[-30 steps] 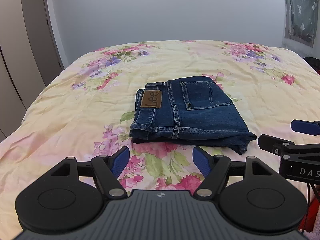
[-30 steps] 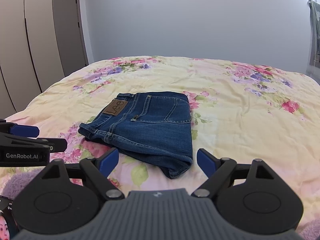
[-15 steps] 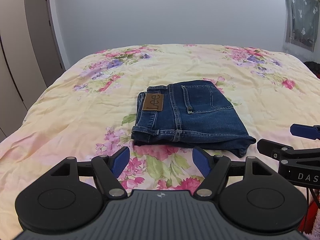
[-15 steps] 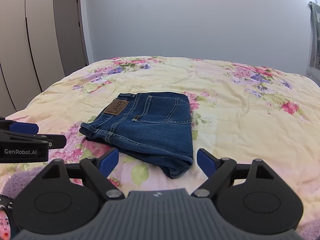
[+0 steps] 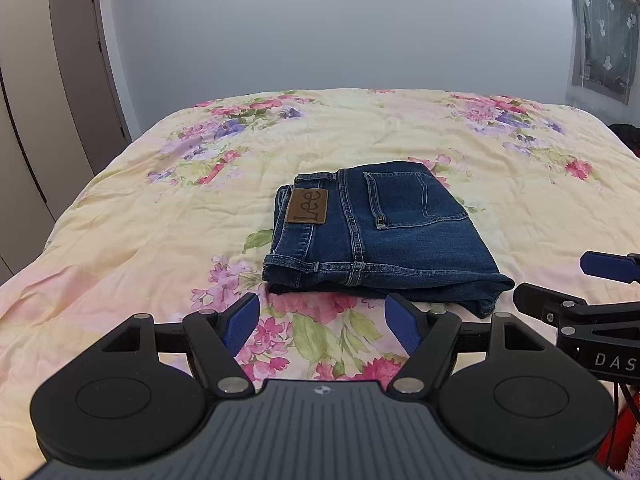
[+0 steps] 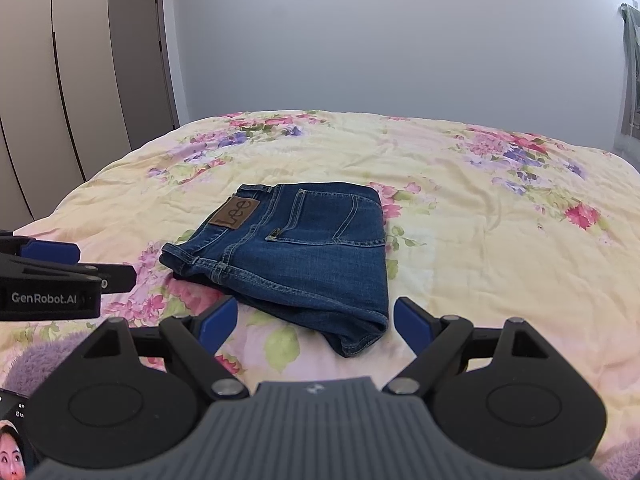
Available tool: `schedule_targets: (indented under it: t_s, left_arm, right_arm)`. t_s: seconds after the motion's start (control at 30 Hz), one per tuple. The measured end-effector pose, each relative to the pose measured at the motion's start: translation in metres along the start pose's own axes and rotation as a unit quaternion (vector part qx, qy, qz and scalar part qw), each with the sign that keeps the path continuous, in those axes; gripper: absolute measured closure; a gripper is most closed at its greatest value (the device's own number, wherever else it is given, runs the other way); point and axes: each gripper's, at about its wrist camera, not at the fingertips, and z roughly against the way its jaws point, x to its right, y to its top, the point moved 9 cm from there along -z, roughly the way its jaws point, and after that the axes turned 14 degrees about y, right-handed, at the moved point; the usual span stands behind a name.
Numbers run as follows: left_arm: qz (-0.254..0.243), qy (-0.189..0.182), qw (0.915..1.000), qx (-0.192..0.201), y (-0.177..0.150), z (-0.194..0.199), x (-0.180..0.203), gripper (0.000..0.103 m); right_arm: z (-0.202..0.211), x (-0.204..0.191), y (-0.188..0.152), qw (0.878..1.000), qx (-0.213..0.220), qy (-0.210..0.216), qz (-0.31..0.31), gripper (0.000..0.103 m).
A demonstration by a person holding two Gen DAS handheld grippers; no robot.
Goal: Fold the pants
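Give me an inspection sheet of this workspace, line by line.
Surface: floral quilt on a bed, lightly wrinkled.
Job's things: jeans folded into a compact stack, leather Lee patch and back pocket facing up.
Clutter: purple fluffy fabric at the near bed edge.
Grippers: left tool open, empty; right tool open, empty; both short of the jeans.
Cables: thin dark cable under the right tool.
Surroundings: wardrobe doors, grey wall, curtain.
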Motion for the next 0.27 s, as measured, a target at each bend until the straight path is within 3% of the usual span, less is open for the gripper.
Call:
schedule_targets:
  t_s: [0.27]
  left_arm:
    - [-0.001,-0.001,1.0,0.003,0.0002,-0.0004,0.0018,0.019]
  right_arm:
    - [-0.0021,0.0002,-0.0006,1.0,-0.002,0.003,0.0,0.021]
